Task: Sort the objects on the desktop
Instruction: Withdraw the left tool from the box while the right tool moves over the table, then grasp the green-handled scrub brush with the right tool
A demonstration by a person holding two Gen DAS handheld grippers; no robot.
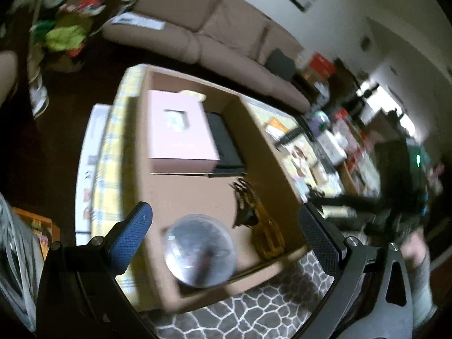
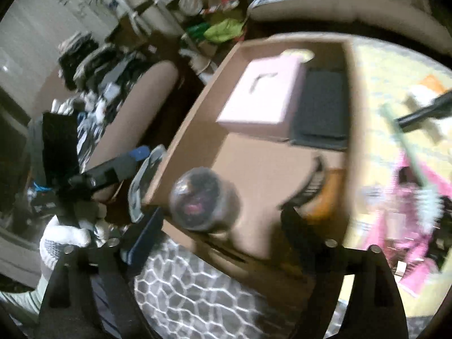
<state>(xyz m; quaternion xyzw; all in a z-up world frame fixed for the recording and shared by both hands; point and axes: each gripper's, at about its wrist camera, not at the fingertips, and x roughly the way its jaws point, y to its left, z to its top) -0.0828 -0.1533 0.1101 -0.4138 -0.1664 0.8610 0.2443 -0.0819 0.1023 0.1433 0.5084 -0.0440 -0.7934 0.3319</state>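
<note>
An open brown cardboard box (image 1: pixel 180 186) on a yellow-checked tabletop serves as the sorting bin, and everything here is placed by it. A clear glass globe (image 1: pixel 200 251) rests on the box floor at its near end, with a yellow-and-black hair claw clip (image 1: pixel 255 217) just to the globe's right, its long axis running from the near wall toward the middle. A flat pink carton (image 1: pixel 180 130) and a black case (image 1: pixel 226 141) lie at the box's far end. The left gripper (image 1: pixel 226 234) hangs above the near edge, jaws spread wide with nothing held. The right gripper (image 2: pixel 223 226) hovers over the same end, fingers also wide apart and empty, the globe lying free ahead of them. Unsorted clutter, including a green-handled brush (image 2: pixel 406 152), lies outside the box's right wall, nearer the right hand.
</note>
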